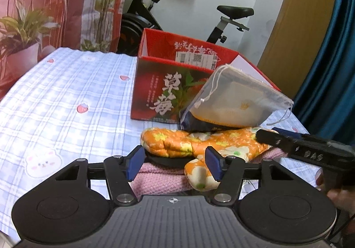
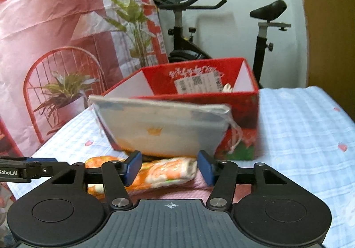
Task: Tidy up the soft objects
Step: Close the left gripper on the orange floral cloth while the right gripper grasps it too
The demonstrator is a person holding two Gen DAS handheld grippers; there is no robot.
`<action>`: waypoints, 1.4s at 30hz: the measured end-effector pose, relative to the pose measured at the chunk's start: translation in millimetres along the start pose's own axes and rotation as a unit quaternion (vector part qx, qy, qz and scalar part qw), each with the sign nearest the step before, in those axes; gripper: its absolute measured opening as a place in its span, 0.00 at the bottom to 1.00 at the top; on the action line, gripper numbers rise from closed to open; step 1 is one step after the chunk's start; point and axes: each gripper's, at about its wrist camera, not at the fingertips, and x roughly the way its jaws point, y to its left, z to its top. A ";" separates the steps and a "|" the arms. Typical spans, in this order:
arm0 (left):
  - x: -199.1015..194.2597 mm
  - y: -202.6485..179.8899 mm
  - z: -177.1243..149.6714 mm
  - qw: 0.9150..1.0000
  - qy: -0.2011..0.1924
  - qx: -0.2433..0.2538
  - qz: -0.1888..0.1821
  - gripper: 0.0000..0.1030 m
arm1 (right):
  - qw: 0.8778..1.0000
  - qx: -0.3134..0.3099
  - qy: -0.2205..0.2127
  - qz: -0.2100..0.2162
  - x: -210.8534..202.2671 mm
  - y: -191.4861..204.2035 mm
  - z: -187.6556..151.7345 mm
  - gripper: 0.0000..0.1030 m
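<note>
A grey drawstring pouch (image 1: 237, 99) leans tilted against the red cardboard box (image 1: 168, 90), resting on an orange floral pad (image 1: 177, 143) that lies on a pink knitted cloth (image 1: 159, 179). My left gripper (image 1: 172, 165) is open, its jaws astride the near edge of the pad and cloth. My right gripper (image 2: 169, 167) is open just in front of the pouch (image 2: 164, 126), over the floral pad (image 2: 164, 170) and pink cloth (image 2: 188, 190). The right gripper's side shows in the left wrist view (image 1: 295, 146). The box (image 2: 199, 79) stands open behind the pouch.
The table has a blue plaid cloth (image 1: 66, 97) with strawberry prints. An exercise bike (image 1: 155, 15) stands behind the table. A printed backdrop with plants and a red chair (image 2: 62, 75) hangs on the left. A blue curtain (image 1: 332, 70) is on the right.
</note>
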 end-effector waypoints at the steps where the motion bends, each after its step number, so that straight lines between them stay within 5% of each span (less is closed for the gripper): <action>1: 1.1 0.5 -1.0 1.000 0.002 -0.001 0.000 0.61 | 1.000 -0.003 0.008 -0.005 3.2 2.9 -3.2 0.47; 20: 77.6 26.5 26.1 0.995 0.056 -0.084 -0.012 0.60 | 1.000 -0.003 -0.012 -0.013 1.2 -1.4 -30.3 0.44; 22: 83.5 27.3 27.0 0.994 0.059 -0.087 -0.014 0.48 | 1.000 -0.002 -0.013 -0.011 0.9 -1.7 -31.0 0.44; 24: 82.7 22.1 28.8 0.996 0.058 -0.068 -0.009 0.26 | 1.000 -0.001 -0.014 -0.011 0.7 -2.3 -31.3 0.44; 27: 73.1 14.6 32.9 0.998 0.047 -0.031 -0.011 0.20 | 1.000 0.004 -0.013 -0.011 -0.3 -3.5 -31.3 0.44; 32: 42.7 5.4 39.9 1.000 0.002 -0.014 -0.017 0.19 | 0.999 0.027 -0.016 -0.005 -5.8 -6.3 -28.7 0.37; 36: 19.5 -5.8 40.2 0.999 -0.024 -0.006 -0.031 0.19 | 0.999 0.035 -0.029 -0.007 -15.0 -6.2 -25.9 0.21; 42: 5.2 -9.3 13.4 0.999 -0.017 -0.025 -0.043 0.19 | 0.999 0.040 -0.030 -0.002 -29.9 -11.1 -23.9 0.21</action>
